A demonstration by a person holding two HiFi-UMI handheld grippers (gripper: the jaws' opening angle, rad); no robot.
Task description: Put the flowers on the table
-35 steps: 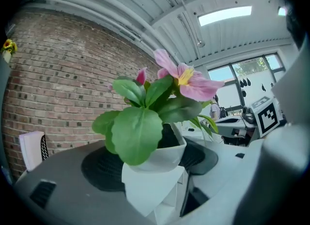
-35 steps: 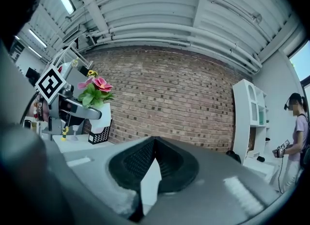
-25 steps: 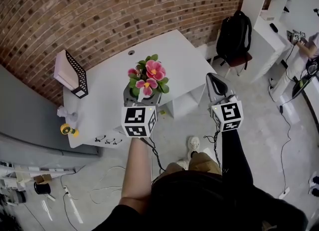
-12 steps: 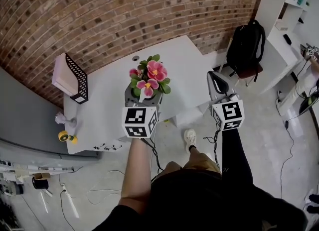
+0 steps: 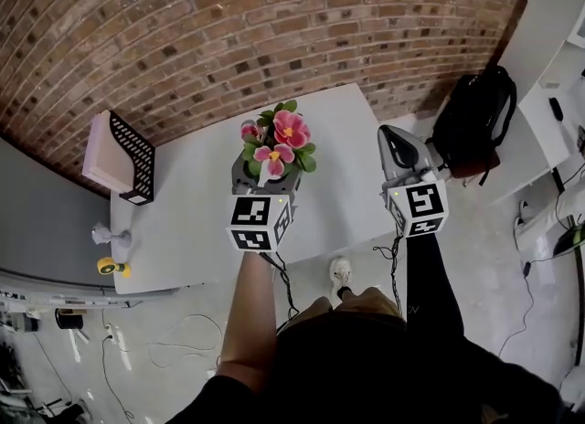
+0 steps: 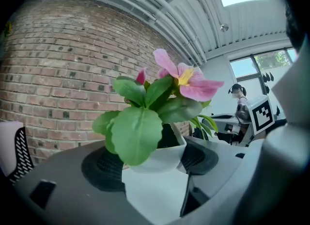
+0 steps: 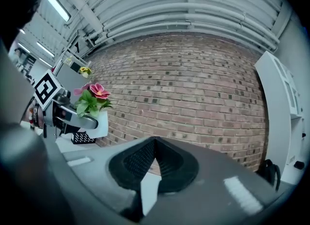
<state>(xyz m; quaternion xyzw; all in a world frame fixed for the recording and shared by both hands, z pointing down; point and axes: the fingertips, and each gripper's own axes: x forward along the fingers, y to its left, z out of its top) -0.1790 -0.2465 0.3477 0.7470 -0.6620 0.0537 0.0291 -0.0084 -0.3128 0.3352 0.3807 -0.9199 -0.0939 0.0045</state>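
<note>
I am holding the pink flowers with broad green leaves (image 5: pixel 274 139) up in front of me, and they are standing upright in their small white pot (image 6: pixel 160 157). My left gripper (image 5: pixel 263 175) is gripping that pot. Its jaws are standing wide apart, with a black ribbed pad pressing on each side of the white wall, and the leaves are spilling over the rim. From the head view the flowers are hanging over the white rectangular tabletop (image 5: pixel 183 203), near its front edge - how high above it I cannot tell.

My right gripper (image 7: pixel 154 147) is hovering just right of the tabletop's front corner. Its jaws are closed together on nothing, and its pads are meeting in a point.

At the tabletop's far left end a black mesh file rack (image 5: pixel 134 143) is standing with a pale pink block in it. A small yellow object (image 5: pixel 110 267) is lying at the near left corner. A red brick wall (image 5: pixel 228 20) is running behind the tabletop, and a black backpack (image 5: pixel 473 121) is sitting off to the right.
</note>
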